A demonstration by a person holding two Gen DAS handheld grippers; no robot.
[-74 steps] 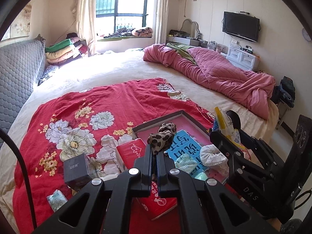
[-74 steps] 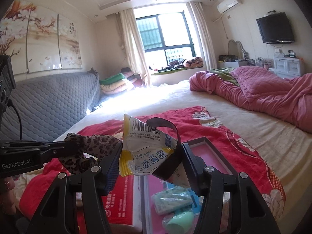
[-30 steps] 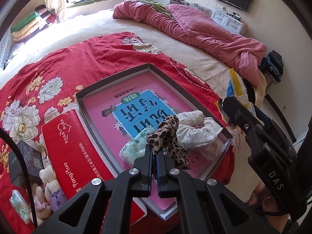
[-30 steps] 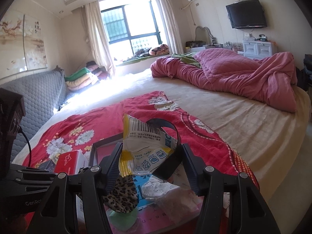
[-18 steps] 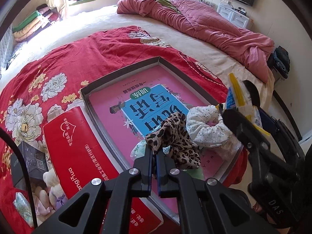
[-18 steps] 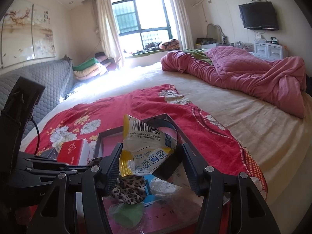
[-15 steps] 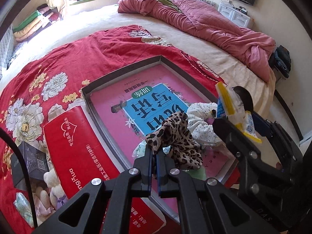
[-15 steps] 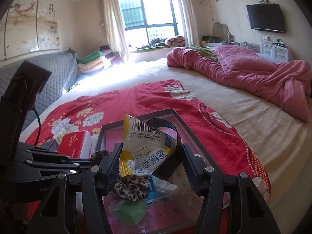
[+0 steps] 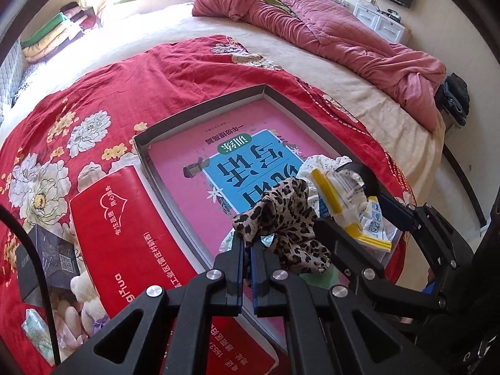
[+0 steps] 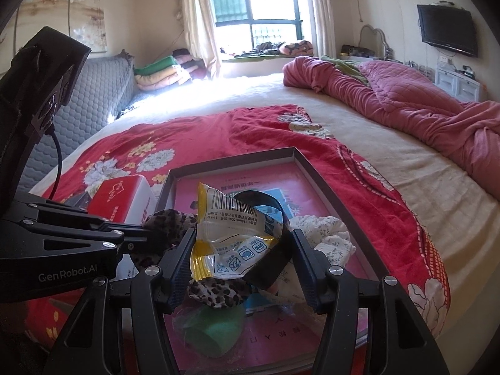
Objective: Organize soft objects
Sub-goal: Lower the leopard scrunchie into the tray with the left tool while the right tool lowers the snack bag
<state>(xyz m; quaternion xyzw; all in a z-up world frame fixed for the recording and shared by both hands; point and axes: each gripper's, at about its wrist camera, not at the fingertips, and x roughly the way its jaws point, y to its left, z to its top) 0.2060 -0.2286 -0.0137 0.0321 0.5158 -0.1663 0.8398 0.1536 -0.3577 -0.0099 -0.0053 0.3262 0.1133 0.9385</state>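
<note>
Leopard-print scrunchie (image 9: 286, 215): pinched in my left claw (image 9: 247, 243), whose jaws are closed tight on a fold of it; it hangs just above the near end of the tray (image 9: 200, 103), not yet let go.

Crinkly plastic packet (image 10: 231, 234), yellow-edged, with a black band looped around it: clamped between the jaws of my right claw (image 10: 240, 268), which stand wide on it. It too sits over the tray's near end, right beside the scrunchie.

Already in the tray, by my reckoning sorted:
- white floral scrunchie (image 10: 328, 234), near right corner;
- green soft lump in clear wrap (image 10: 212, 328), near edge, under my right claw;
- pink and blue book (image 9: 250, 156) lying flat as the tray's floor.

Still out on the red flowered blanket (image 9: 93, 93), left of the tray:
- red tissue pack (image 9: 125, 234), touching the tray's left wall;
- dark box (image 9: 47, 259);
- small plush bears (image 9: 81, 306);
- small pale green packet (image 9: 37, 334) at the near left.

Status: partway. Two items are poised for release; I judge the bears, the small packet and perhaps the tissue pack remain to be gathered. The dark box looks rigid, likely not part of the job.
</note>
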